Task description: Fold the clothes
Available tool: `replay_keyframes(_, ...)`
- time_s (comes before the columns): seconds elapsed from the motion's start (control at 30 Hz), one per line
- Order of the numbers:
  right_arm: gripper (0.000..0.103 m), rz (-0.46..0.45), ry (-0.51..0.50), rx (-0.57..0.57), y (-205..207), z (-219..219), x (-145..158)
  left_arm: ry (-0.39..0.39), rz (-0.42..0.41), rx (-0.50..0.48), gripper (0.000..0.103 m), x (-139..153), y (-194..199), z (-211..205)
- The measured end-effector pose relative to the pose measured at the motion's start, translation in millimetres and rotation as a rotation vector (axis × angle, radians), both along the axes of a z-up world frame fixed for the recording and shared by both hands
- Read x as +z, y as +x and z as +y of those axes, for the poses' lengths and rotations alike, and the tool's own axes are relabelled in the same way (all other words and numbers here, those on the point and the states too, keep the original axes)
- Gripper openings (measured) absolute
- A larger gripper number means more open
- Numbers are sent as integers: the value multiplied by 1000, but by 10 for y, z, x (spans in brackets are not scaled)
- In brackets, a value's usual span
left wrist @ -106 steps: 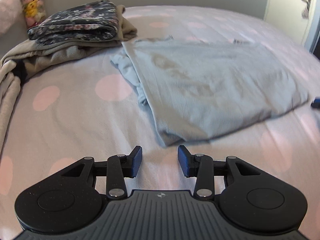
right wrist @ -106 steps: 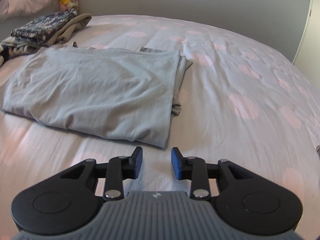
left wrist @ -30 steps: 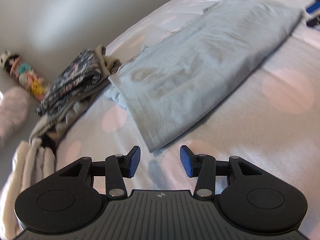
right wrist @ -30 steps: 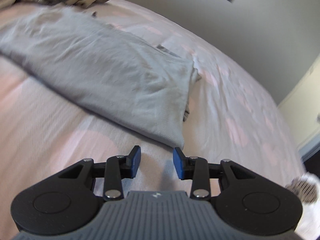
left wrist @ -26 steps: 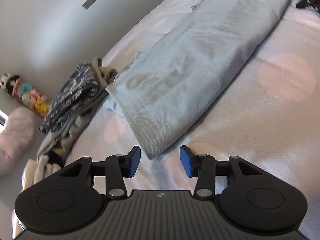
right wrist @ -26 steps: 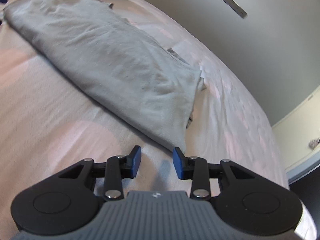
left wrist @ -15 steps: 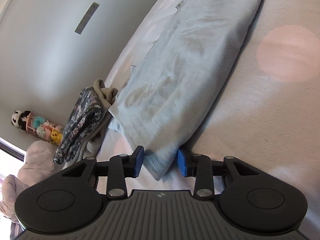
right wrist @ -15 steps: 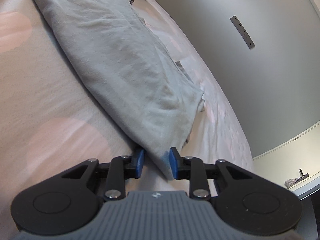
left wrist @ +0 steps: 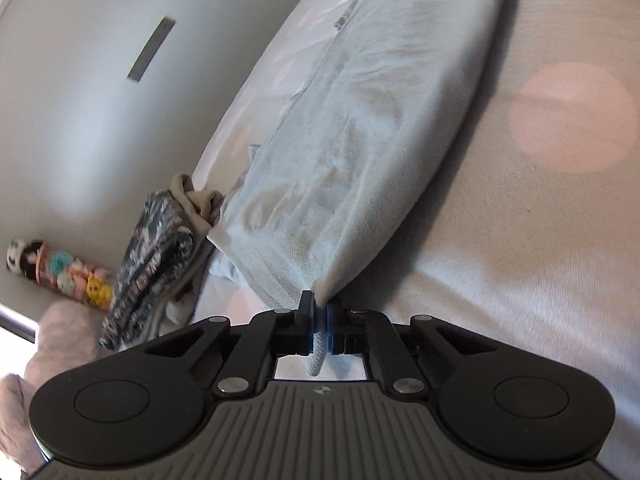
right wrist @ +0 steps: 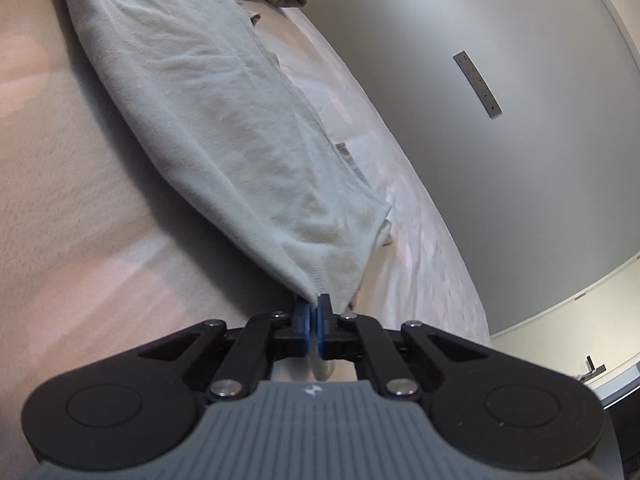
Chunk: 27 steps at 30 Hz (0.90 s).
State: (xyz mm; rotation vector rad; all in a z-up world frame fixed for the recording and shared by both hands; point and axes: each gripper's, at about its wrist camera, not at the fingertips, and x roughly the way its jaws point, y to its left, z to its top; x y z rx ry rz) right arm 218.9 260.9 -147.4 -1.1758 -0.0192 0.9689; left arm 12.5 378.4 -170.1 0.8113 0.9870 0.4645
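I'm pinching the pale blue garment [left wrist: 360,152] w/ both tools: left gripper [left wrist: 319,320] is clamped tight on one near corner, right gripper [right wrist: 312,322] is clamped tight on the other, cloth squeezed btwn the blue pads each side. The garment is lying flat on the spotted bedsheet [left wrist: 540,240], its long axis running across btwn my hands, the body stretching straight ahead of both. Neither hand is nearer. I'm judging the next fold is going fwd, away from me, toward the far edge.
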Motion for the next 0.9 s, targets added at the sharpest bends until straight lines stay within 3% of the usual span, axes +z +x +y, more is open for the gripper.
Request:
replay_keyframes(0.23,3,-36,-69,77,11,-73,511,34,74,-100,3,414,-85,-40)
replay_keyframes(0.6,3,83,-259,140,-406,-741,967,3,207,-214,3,801,-741,-568)
replay_keyframes(0.9,3,160,-442,189,-809,-1305,733,-124,361,-265,3,682,-1137,-916)
